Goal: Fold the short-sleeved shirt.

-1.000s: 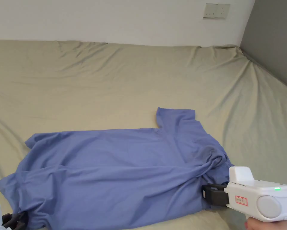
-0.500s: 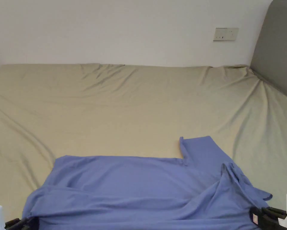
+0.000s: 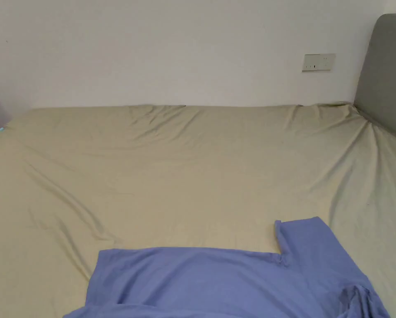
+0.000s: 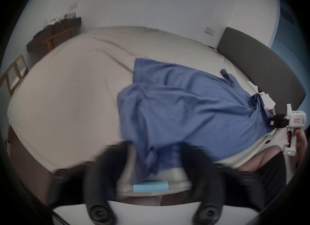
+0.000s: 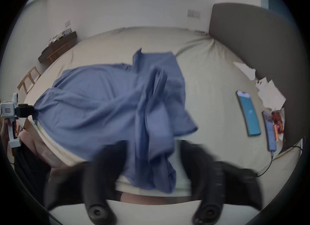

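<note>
A blue short-sleeved shirt (image 3: 217, 281) lies across the near part of the bed, one sleeve (image 3: 308, 240) pointing away from me. Its near edge is drawn toward me and bunched at both ends. In the left gripper view, my left gripper (image 4: 154, 146) is blurred and shut on the shirt (image 4: 192, 111) at its hem end. The right gripper (image 4: 270, 122) holds the far end there. In the right gripper view, my right gripper (image 5: 152, 143) is shut on a hanging bunch of the shirt (image 5: 100, 107), and the left gripper (image 5: 33, 111) pinches the opposite corner.
The beige bed sheet (image 3: 193, 165) stretches wide and bare beyond the shirt. A grey headboard (image 3: 385, 74) stands at the right. Two phones (image 5: 248, 114) with a cable (image 5: 268, 164) and white papers (image 5: 270, 92) lie near it. A dark shelf (image 4: 55, 32) stands by the far wall.
The head camera has tilted up, so the shirt sits lower in the picture. Both grippers, holding the shirt's near edge, have dropped below the bottom of the head view.
</note>
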